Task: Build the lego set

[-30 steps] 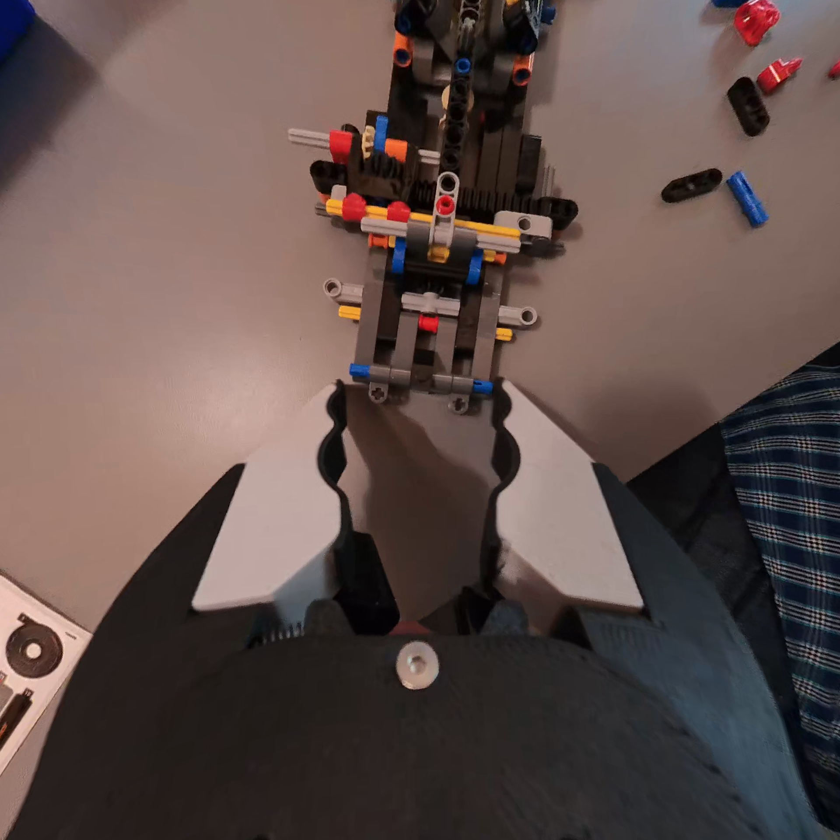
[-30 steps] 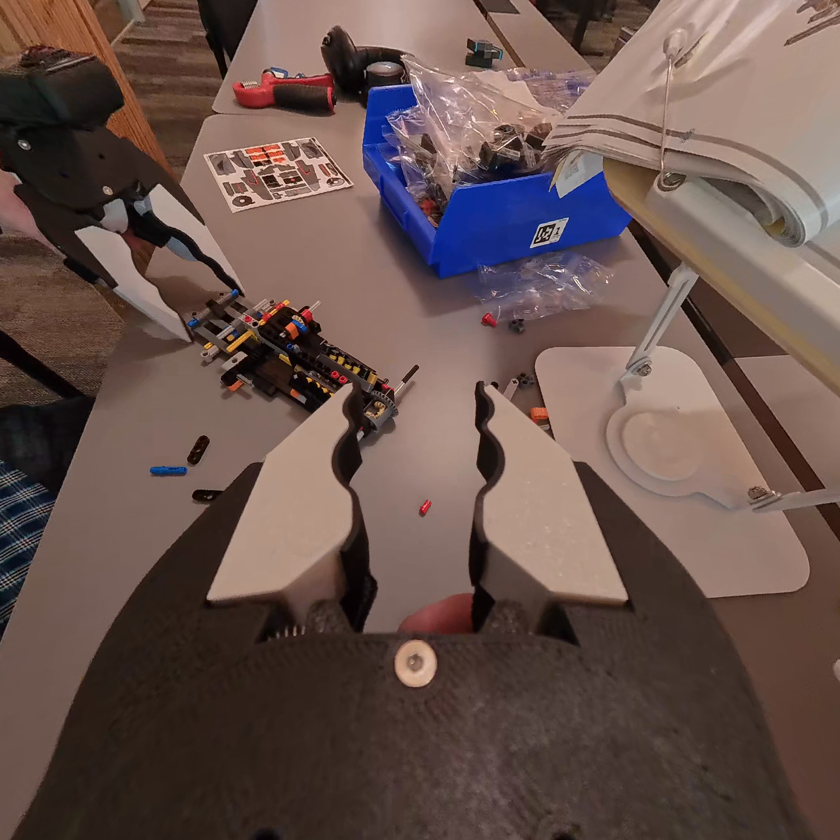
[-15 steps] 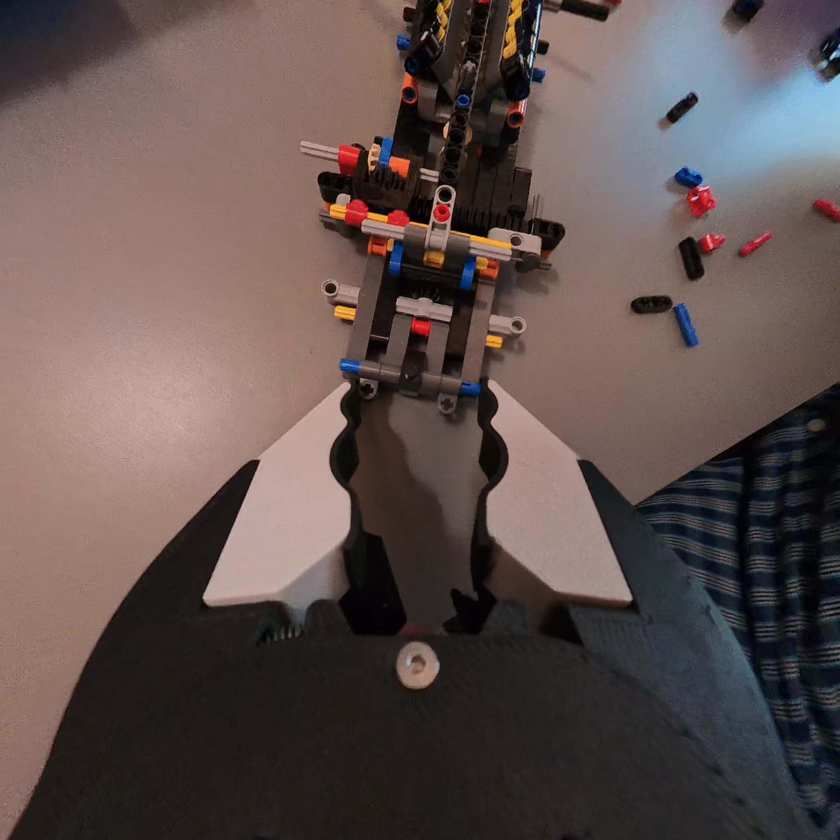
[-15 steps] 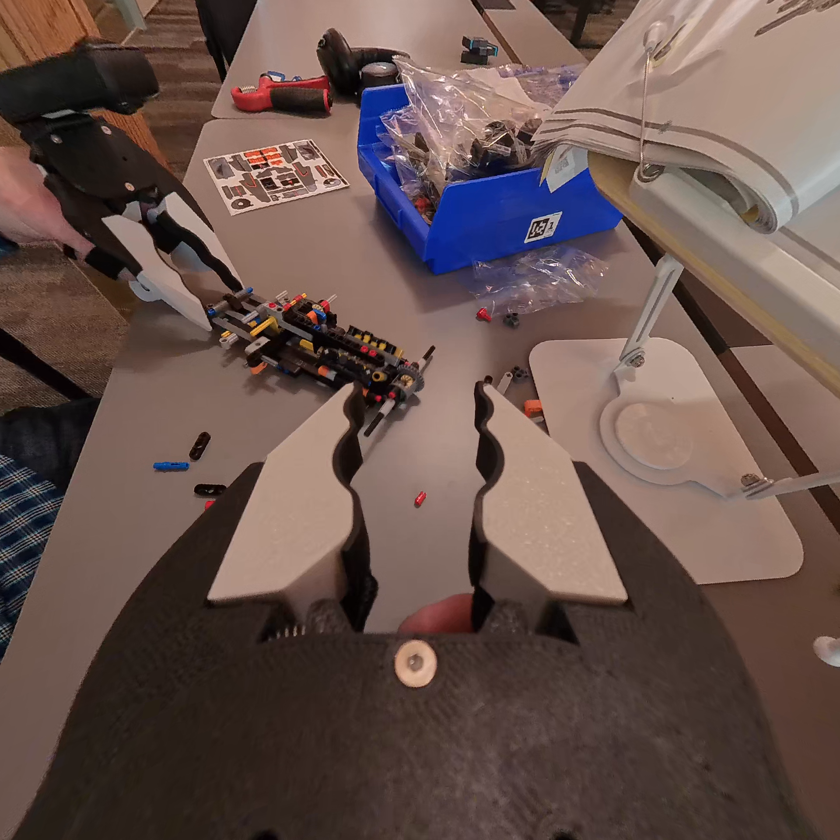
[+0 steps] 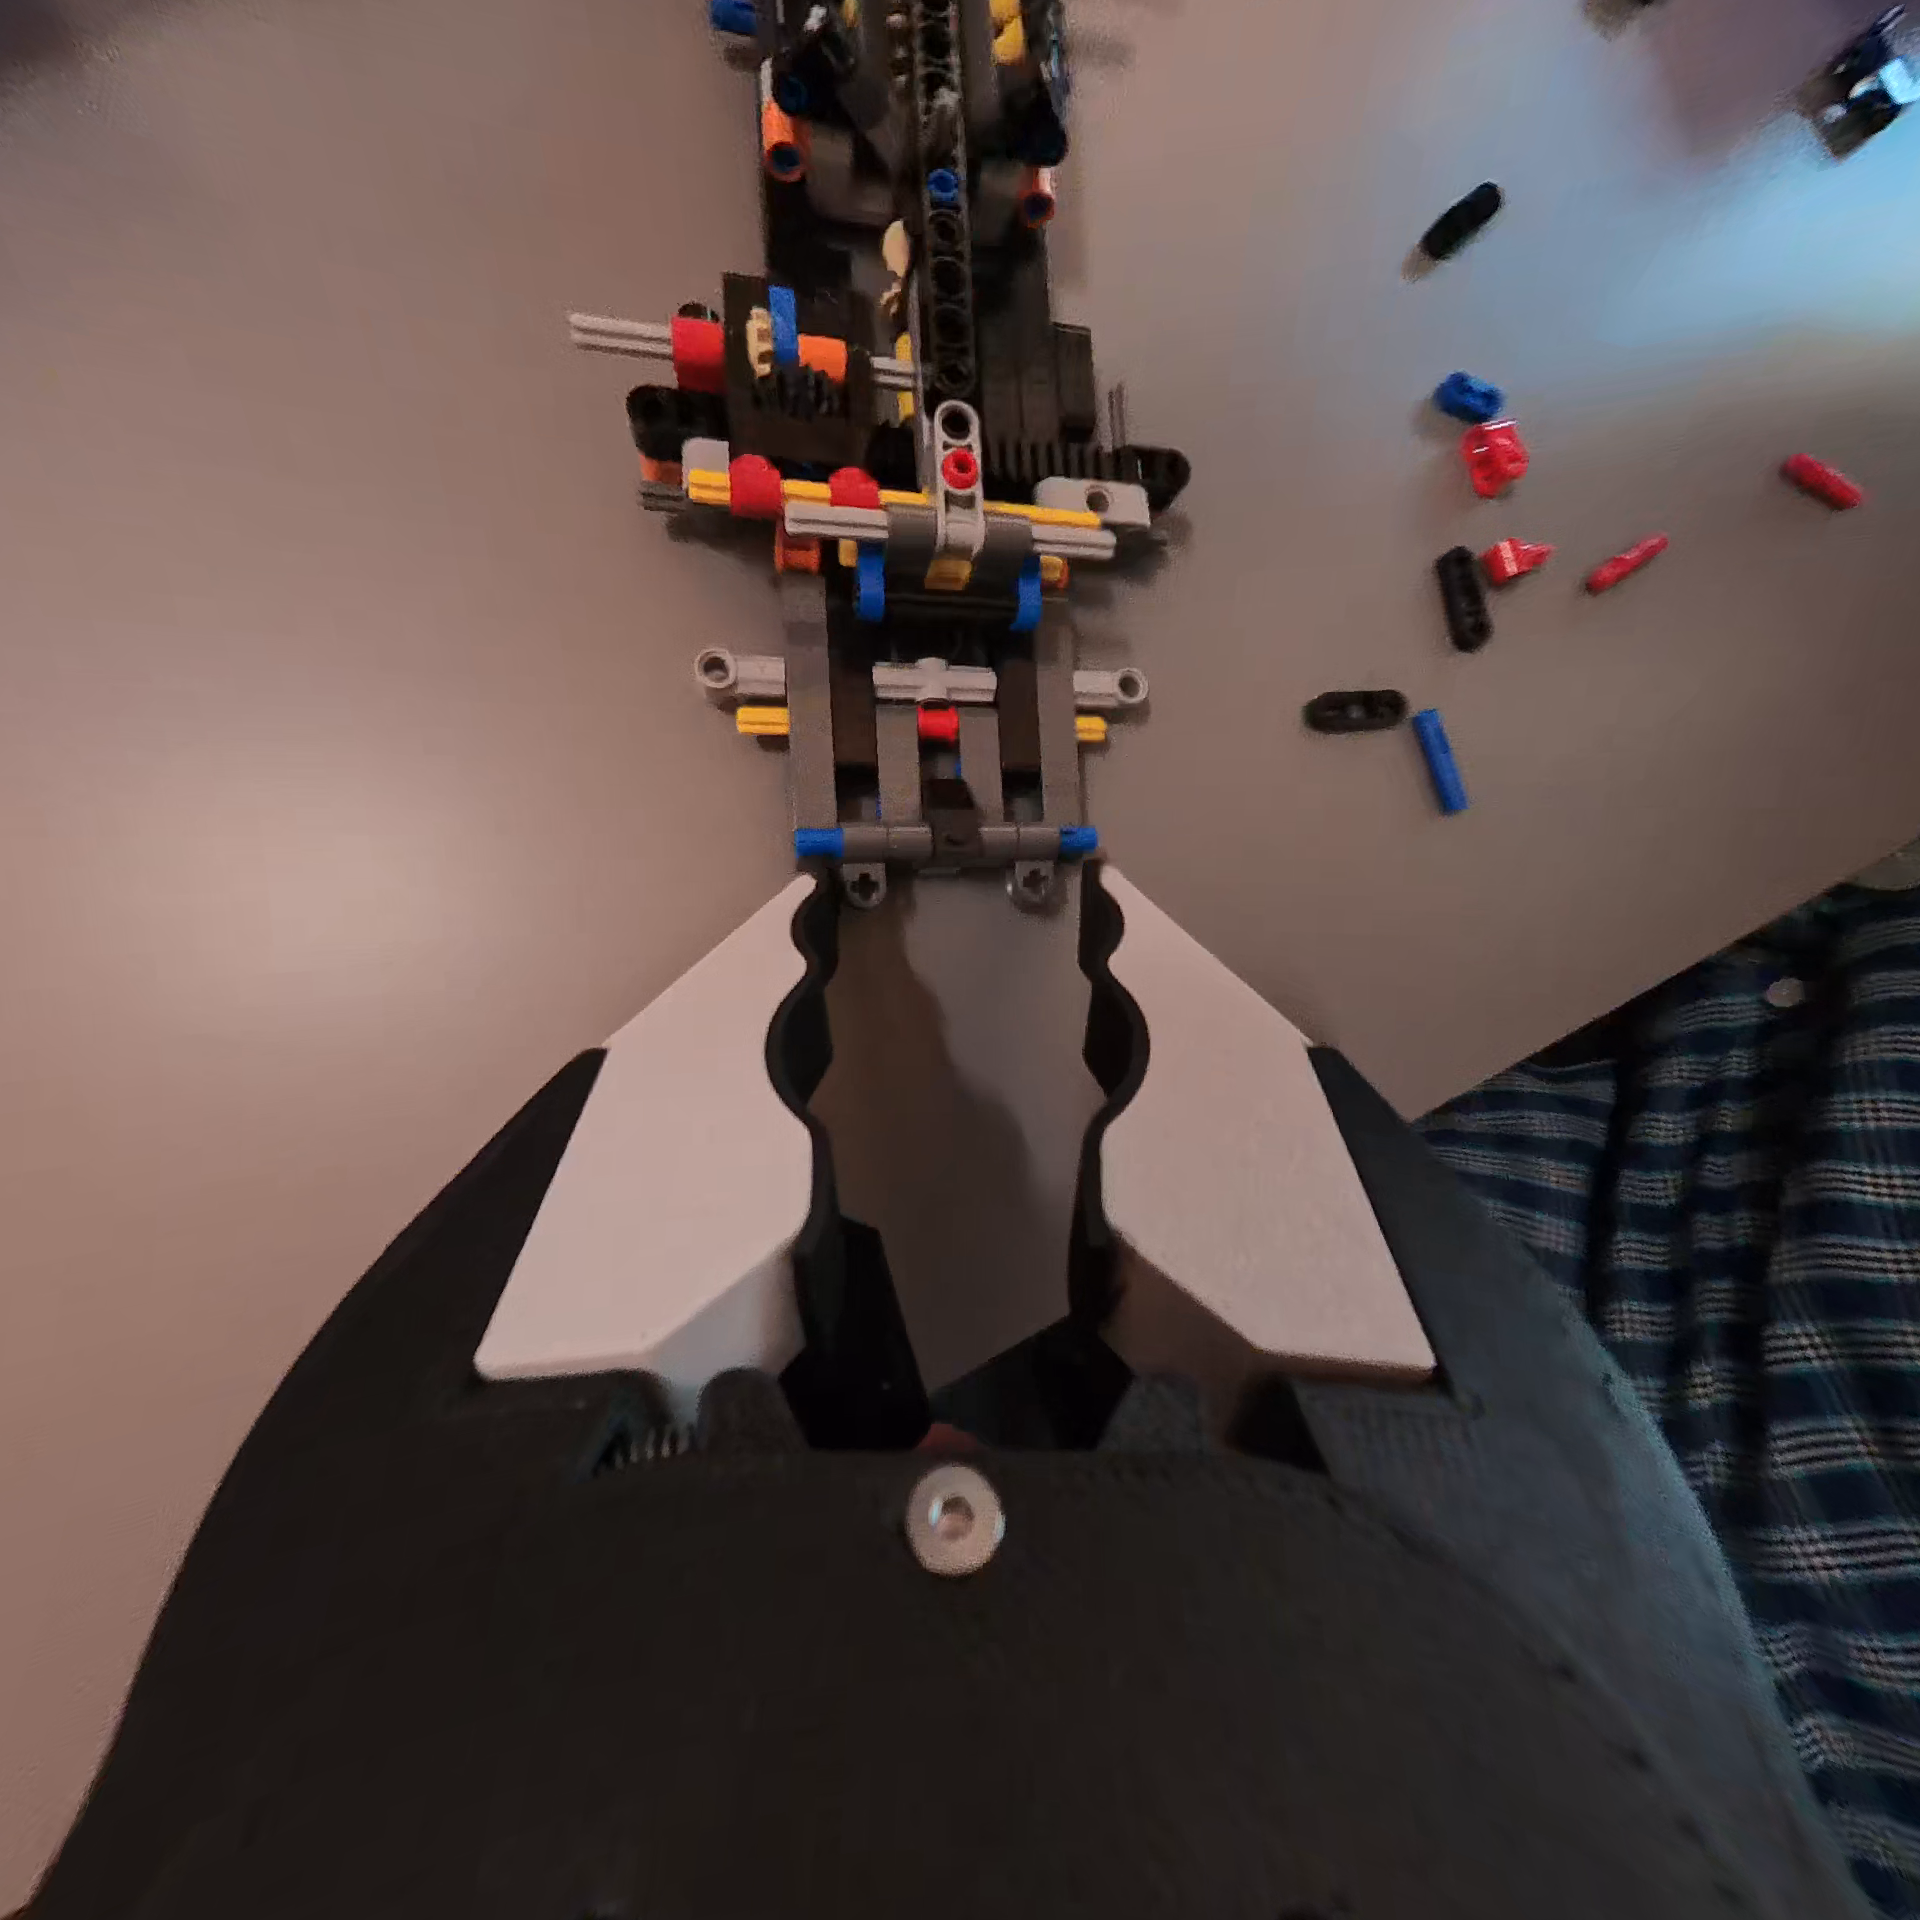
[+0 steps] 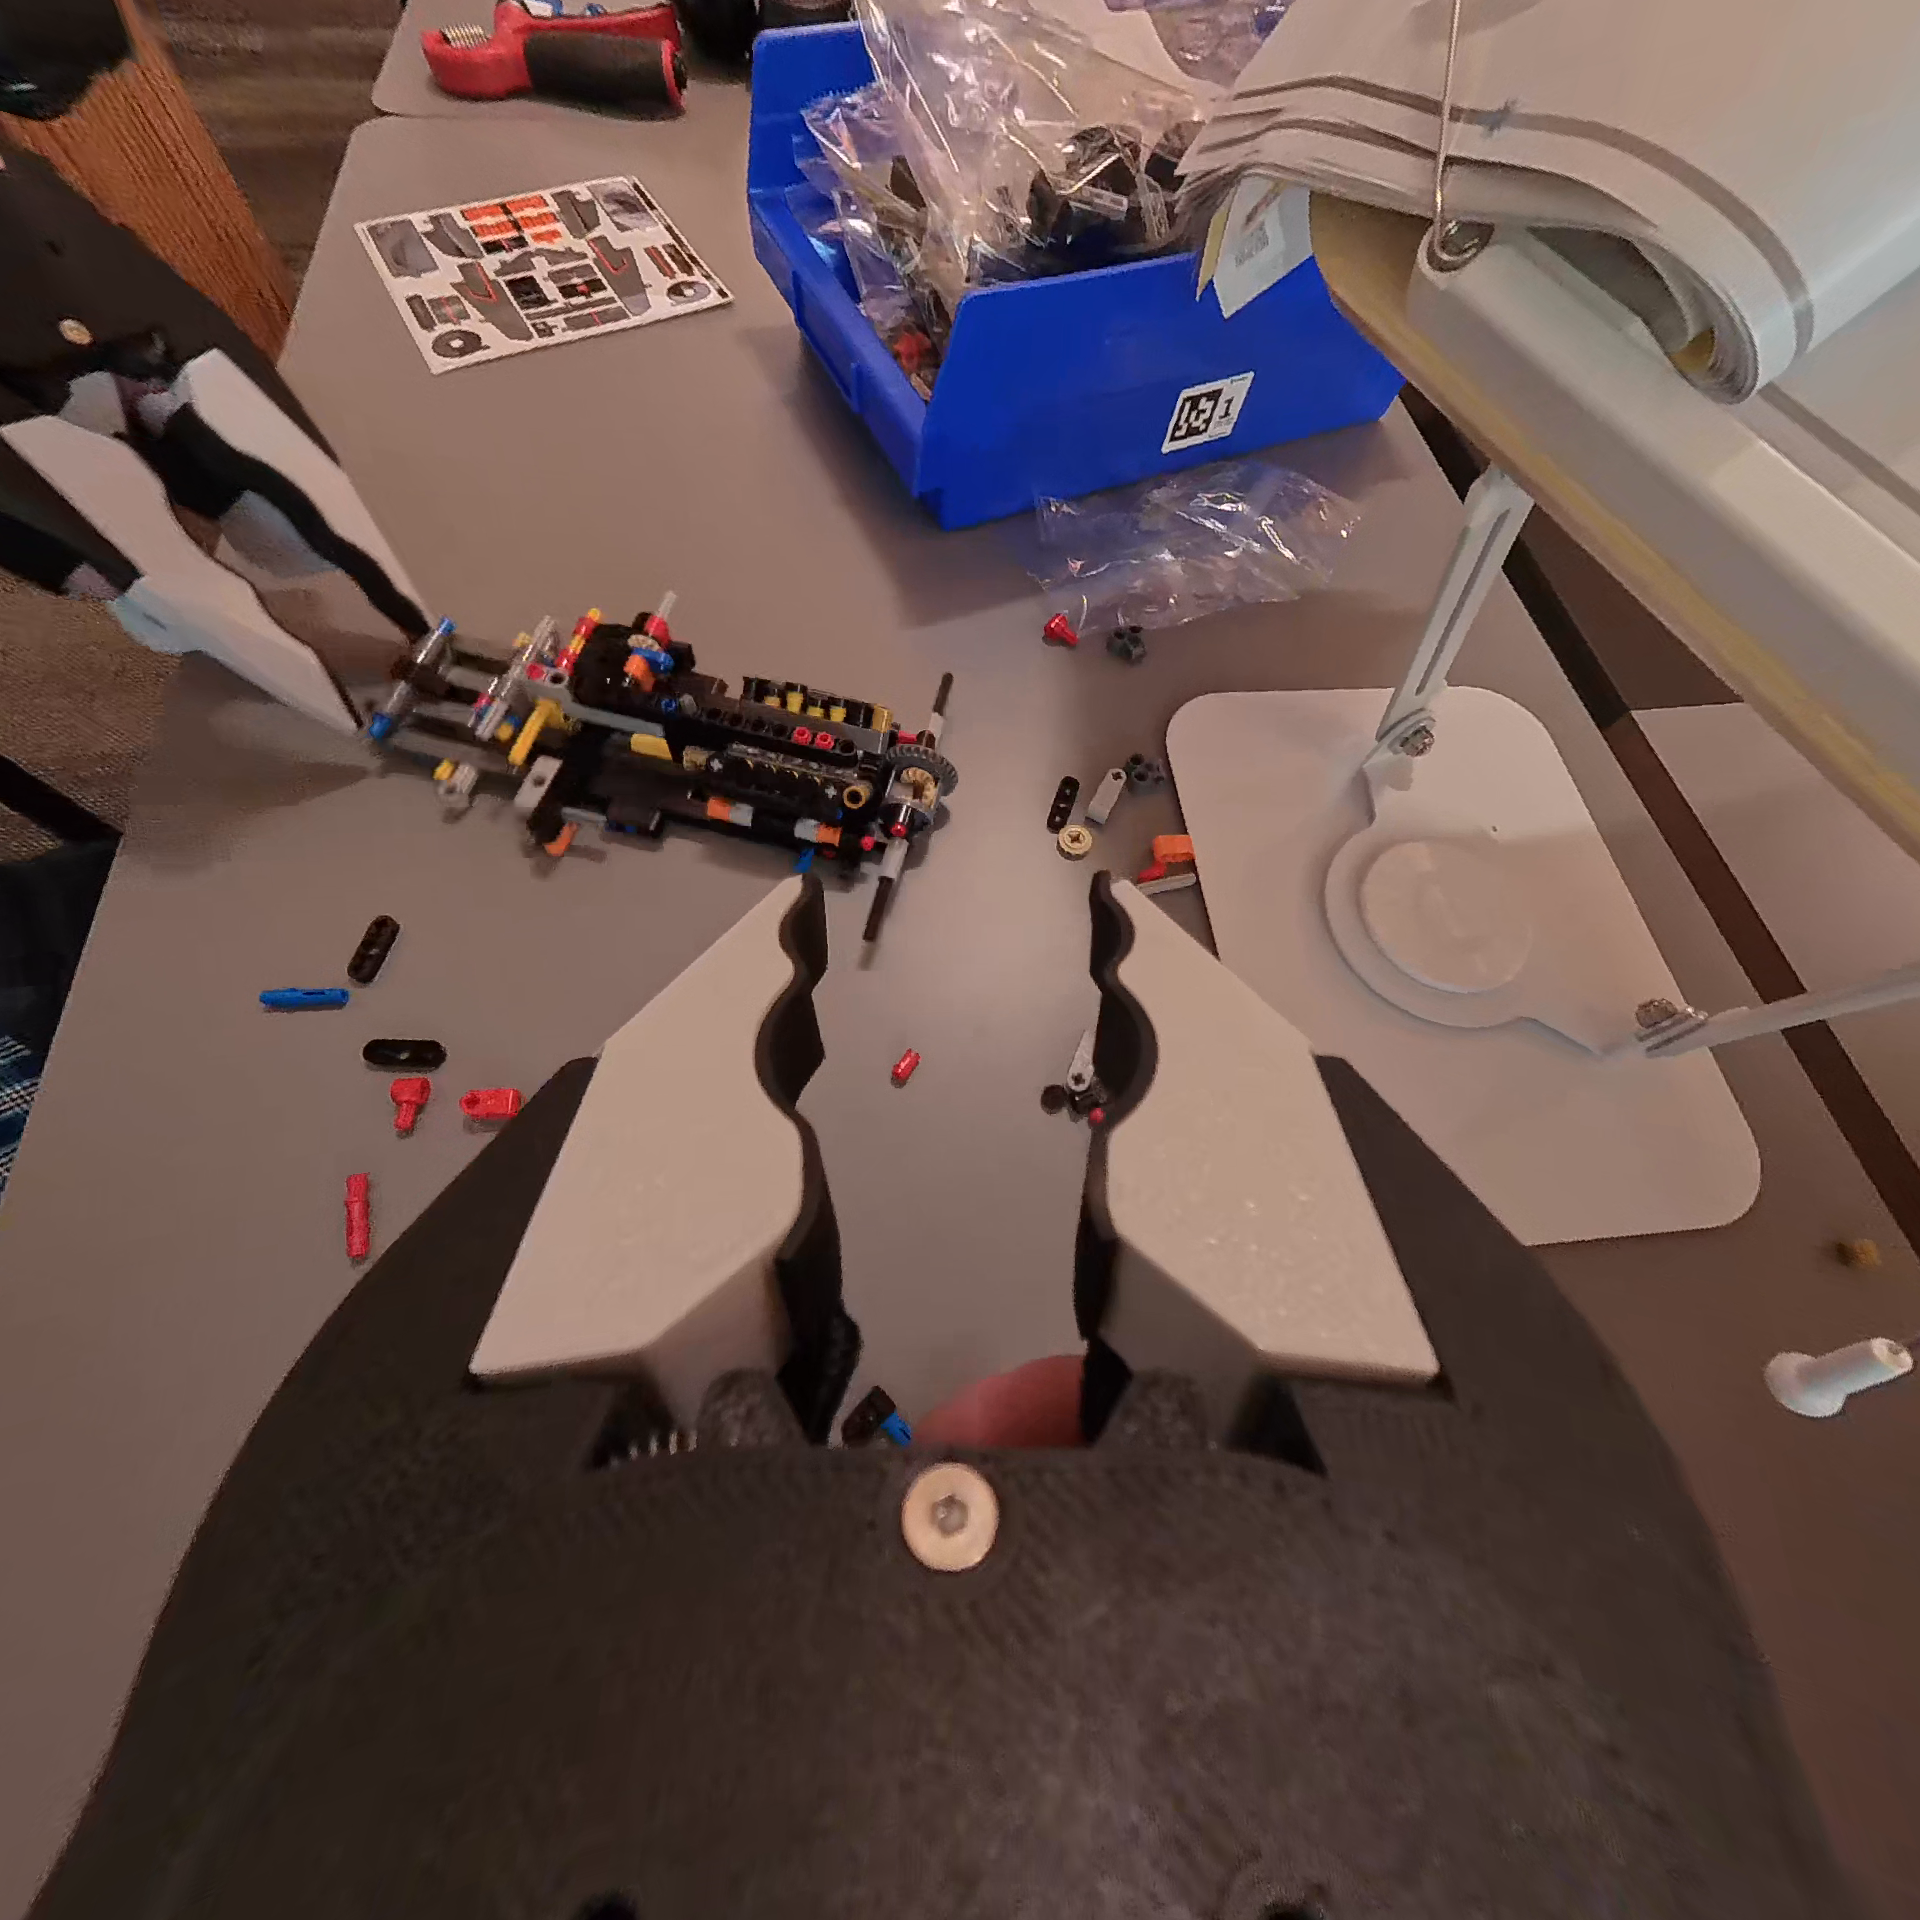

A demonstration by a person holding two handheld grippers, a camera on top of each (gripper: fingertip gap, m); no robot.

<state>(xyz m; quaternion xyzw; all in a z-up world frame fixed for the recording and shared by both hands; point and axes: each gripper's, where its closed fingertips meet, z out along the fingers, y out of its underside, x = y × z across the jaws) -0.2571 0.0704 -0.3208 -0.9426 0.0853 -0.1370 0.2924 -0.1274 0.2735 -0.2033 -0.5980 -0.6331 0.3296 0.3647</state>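
Note:
The partly built lego chassis (image 5: 914, 520), black and grey with red, yellow and blue pins, lies on the grey table (image 5: 312, 727). My left gripper (image 5: 951, 878) has its fingertips closed on the two blue pin ends of the chassis's near crossbar. In the right wrist view the chassis (image 6: 727, 748) lies crosswise, with the left gripper (image 6: 387, 675) holding its left end. My right gripper (image 6: 951, 894) is open and empty, above the table just short of the chassis's axle end. A small red pin (image 6: 904, 1065) lies on the table between its fingers.
A blue bin (image 6: 1091, 353) of bagged parts and a sticker sheet (image 6: 540, 270) are behind the chassis. A white stand base (image 6: 1455, 935) holding a booklet (image 6: 1558, 156) is at the right. Loose pieces (image 6: 405, 1049) lie at the left and more (image 6: 1101, 800) near the stand. A plaid sleeve (image 5: 1714, 1247) is at the table edge. Some 25 cm of space lies between my two pairs of fingers.
My left gripper has narrowed onto the chassis end and swung the chassis so it now lies crosswise before the right gripper. The right gripper has stayed open and backed off a little.

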